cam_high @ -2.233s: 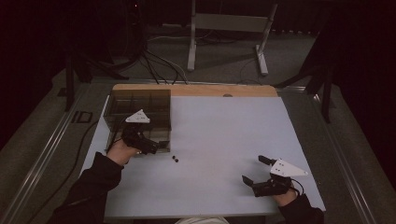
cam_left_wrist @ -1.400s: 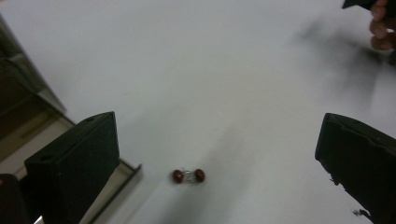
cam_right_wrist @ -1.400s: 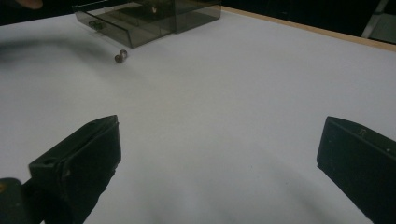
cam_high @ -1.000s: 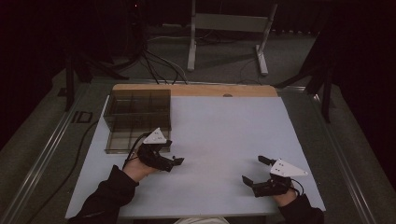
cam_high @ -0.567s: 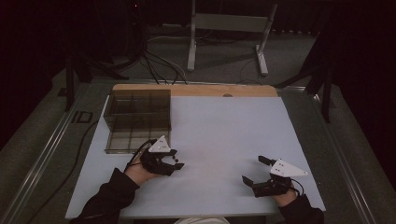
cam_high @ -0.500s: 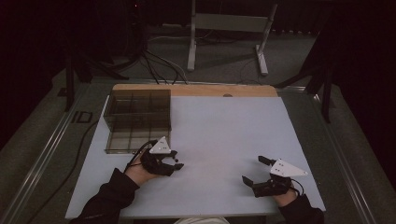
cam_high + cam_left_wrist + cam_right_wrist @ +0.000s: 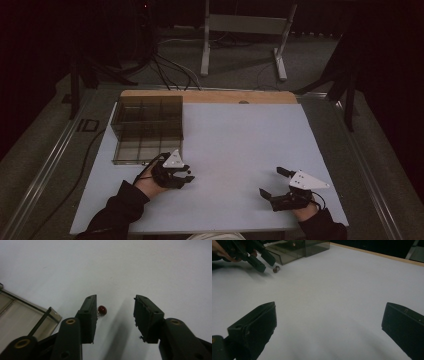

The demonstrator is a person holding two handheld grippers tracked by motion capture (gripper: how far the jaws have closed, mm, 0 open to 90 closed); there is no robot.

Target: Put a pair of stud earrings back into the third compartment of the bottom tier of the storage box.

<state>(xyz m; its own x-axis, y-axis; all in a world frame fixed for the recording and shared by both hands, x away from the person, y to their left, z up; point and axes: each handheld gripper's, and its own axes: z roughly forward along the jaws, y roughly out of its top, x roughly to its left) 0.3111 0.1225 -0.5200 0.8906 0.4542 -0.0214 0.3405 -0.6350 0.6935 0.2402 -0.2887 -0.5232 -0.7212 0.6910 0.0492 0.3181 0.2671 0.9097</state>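
A small dark red bead [image 7: 102, 310] lies on the white table [image 7: 240, 145] between my left gripper's [image 7: 116, 305] jaws, close against the inner face of the left one. The jaws have just been closing, and a wide gap still stands between the bead and the other jaw. In the high view the left gripper [image 7: 187, 175] points down at the table just in front of the box. In the right gripper view two small beads [image 7: 276, 269] sit by its jaw tips. My right gripper [image 7: 271, 181] rests at the front right, its jaws [image 7: 329, 312] wide apart and holding nothing.
A smoky clear compartment box [image 7: 147, 129] stands at the left of the table, its near corner [image 7: 37, 315] just left of my left gripper. A wooden strip [image 7: 210, 96] runs along the table's far edge. Stand legs and cables lie on the floor beyond.
The left hand came away from the box toward the front right, sank onto the beads, and its jaws narrowed. The right hand and gripper stayed still.
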